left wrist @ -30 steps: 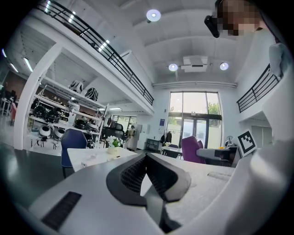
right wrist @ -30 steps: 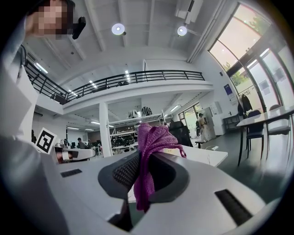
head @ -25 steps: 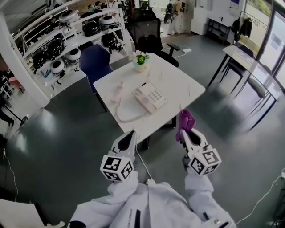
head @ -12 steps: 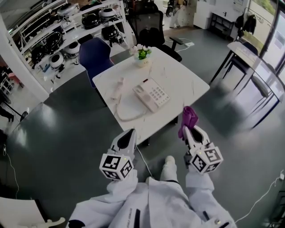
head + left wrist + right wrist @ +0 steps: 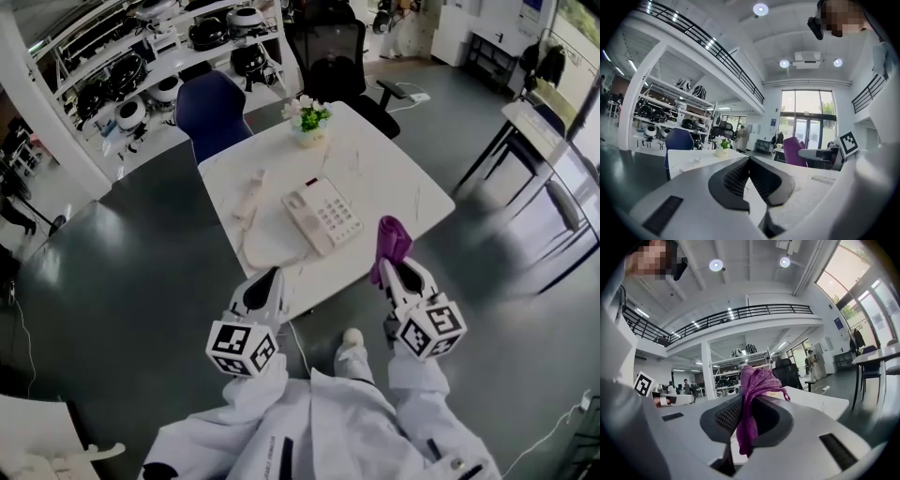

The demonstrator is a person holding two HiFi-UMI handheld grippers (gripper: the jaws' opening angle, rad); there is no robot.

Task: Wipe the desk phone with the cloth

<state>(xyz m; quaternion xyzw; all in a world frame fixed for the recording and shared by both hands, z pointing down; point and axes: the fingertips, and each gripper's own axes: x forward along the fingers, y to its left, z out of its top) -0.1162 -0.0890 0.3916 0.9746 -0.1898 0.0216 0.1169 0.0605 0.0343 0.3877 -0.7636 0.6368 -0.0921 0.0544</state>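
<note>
Jaws first: left gripper (image 5: 749, 161) is closed, pad on pad, w/ nothing btw. them. The right gripper (image 5: 747, 404) is clamped on 1 purple cloth (image 5: 757, 380), which stands up above my tips and hangs a bit below them. So that is 2 grippers and 1 cloth.

I hold both grippers off the near edge of the white table (image 5: 389, 178), over grey floor and not touching the table.

On the table I count:
- 1 desk phone (image 5: 323, 214), approx. in the middle, a little toward the near edge.
- 1 handset (image 5: 248, 194), off its base, lying toward the table's left edge.
- 1 cord (image 5: 255, 251), looping close to the near edge.
- 1 flower pot (image 5: 309, 120), at the far edge.

The right part of the table is bare up to its right edge and corner.

Behind the table are 2 chairs: a blue chair (image 5: 211, 105) at the far-left corner and a black office chair (image 5: 333, 56) at the far side. The floor on the near and left sides of the table is open. Another table (image 5: 553, 141) stands well apart, to the right of the white table.
</note>
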